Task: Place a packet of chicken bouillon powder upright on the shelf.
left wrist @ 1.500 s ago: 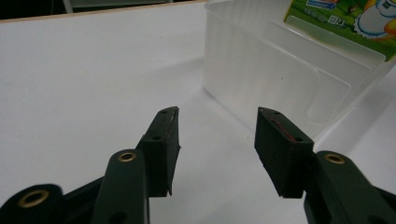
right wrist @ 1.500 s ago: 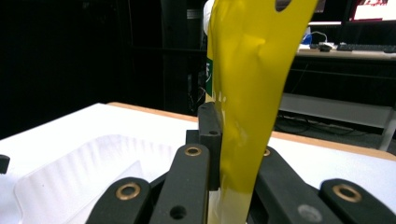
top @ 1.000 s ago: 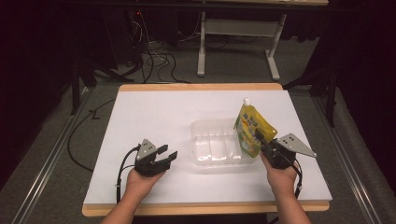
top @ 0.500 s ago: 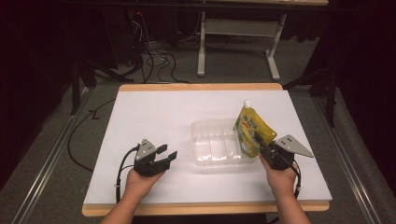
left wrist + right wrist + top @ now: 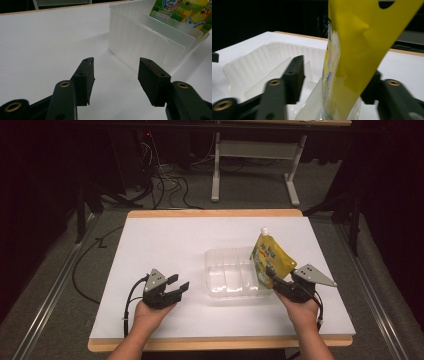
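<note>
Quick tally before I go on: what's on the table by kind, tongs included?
Yellow spouted drink pouch: 1
Clear plastic divided tray: 1
Black hand-held tongs: 2, left tongs, right tongs
Total: 4

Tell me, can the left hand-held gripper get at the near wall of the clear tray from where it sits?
Probably yes. The left hand-held gripper is open and aimed at the clear tray, with bare white table between them. The yellow pouch stands at the tray's far end.
</note>
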### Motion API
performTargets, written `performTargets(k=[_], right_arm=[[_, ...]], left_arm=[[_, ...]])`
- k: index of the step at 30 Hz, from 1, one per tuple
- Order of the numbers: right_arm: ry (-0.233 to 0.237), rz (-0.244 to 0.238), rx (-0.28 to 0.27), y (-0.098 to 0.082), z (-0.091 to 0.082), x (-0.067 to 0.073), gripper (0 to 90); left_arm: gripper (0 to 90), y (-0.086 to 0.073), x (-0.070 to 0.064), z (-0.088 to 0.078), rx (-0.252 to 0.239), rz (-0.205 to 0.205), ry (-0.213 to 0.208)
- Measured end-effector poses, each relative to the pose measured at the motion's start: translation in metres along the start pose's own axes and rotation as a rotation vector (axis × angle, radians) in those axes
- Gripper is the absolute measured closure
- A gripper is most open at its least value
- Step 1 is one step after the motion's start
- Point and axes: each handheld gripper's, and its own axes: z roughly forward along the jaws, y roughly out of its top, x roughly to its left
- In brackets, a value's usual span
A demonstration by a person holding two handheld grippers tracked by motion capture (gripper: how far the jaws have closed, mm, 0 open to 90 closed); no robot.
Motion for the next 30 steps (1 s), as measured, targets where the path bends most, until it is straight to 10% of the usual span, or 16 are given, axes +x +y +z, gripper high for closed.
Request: performTargets(k=[11,22,30], right_arm=[[-0.024,0.01,0.011,-0.014,-0.044,-0.017,21.9],[-0.232,0.137,0.023,-0.046,-0.069,-0.082,24.5],[-0.204,0.086,0.022,-0.04,-0.06,-0.071,24.9]], left_arm=[[46.3,0.001,0.008,-0.005,-0.019,-0.023,0.016],[35.0,0.001,0.027,-0.016,-0.035,-0.059,0.108],[29.3,0.0,0.026,-0.019,-0.035,-0.037,0.127]])
